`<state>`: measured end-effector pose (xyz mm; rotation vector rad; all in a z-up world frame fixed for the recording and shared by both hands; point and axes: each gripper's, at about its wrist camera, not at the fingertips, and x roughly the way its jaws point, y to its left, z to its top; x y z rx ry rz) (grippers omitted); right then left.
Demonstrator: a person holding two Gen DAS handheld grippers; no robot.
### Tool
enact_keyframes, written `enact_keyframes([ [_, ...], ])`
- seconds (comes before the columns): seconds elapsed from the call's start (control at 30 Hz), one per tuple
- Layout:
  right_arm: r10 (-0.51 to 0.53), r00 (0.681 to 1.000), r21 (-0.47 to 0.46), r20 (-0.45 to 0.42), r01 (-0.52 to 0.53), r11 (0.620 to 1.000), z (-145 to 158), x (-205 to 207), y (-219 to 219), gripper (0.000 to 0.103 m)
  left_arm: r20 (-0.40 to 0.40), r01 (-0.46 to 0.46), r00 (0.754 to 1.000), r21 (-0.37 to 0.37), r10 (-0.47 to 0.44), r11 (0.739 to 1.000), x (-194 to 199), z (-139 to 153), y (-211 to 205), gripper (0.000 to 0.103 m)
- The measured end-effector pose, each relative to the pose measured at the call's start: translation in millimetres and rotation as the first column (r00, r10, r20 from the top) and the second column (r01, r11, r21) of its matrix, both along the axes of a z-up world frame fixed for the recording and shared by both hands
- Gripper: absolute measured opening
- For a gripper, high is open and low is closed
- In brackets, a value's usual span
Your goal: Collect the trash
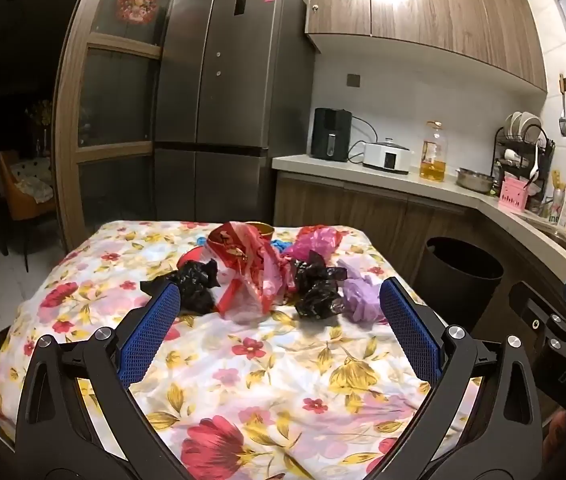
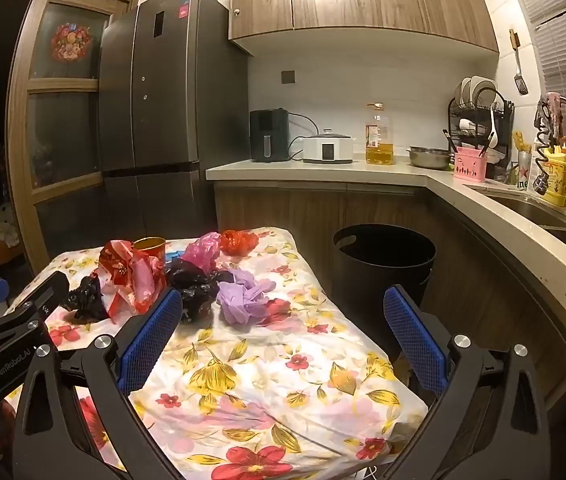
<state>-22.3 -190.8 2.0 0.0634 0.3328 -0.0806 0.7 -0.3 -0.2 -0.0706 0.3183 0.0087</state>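
Observation:
Crumpled plastic bags lie on a table with a floral cloth (image 1: 267, 364): two black bags (image 1: 197, 282) (image 1: 317, 284), a red printed bag (image 1: 243, 260), a pink bag (image 1: 315, 240) and a purple bag (image 1: 359, 294). My left gripper (image 1: 281, 304) is open and empty, just short of the pile. My right gripper (image 2: 283, 312) is open and empty over the table's right side, with the purple bag (image 2: 243, 296) and a black bag (image 2: 193, 282) near its left finger. A black trash bin (image 2: 383, 264) stands on the floor right of the table, also in the left wrist view (image 1: 459, 276).
A grey fridge (image 1: 223, 100) stands behind the table. A kitchen counter (image 2: 323, 168) holds an air fryer, a cooker, an oil bottle (image 2: 379, 136), a metal bowl and a dish rack. A sink (image 2: 531, 208) is at the right. A gold can (image 2: 150, 246) sits on the table.

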Motion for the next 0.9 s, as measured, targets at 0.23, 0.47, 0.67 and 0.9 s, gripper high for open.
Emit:
enact_keyframes([
  [0.23, 0.002, 1.000, 0.001, 0.001, -0.002, 1.000, -0.5, 0.3, -0.7, 0.098, -0.002, 0.007, 1.000, -0.021, -0.007, 1.000, -0.1, -0.3, 1.4, 0.098],
  [0.47, 0.000, 1.000, 0.002, -0.001, 0.000, 1.000, -0.9, 0.1, -0.9, 0.098, -0.002, 0.013, 1.000, -0.025, -0.013, 1.000, -3.9, -6.9, 0.9, 0.098],
  [0.67, -0.002, 1.000, 0.003, -0.003, 0.002, 1.000, -1.1, 1.0, -1.2, 0.098, -0.007, 0.012, 1.000, -0.026, -0.012, 1.000, -1.2, -5.4, -0.7, 0.098],
  [0.9, 0.000, 1.000, 0.002, 0.000, 0.000, 1.000, -0.6, 0.5, -1.8, 0.098, -0.006, 0.013, 1.000, -0.029, -0.013, 0.999, -2.0, -5.5, 0.1, 0.098],
])
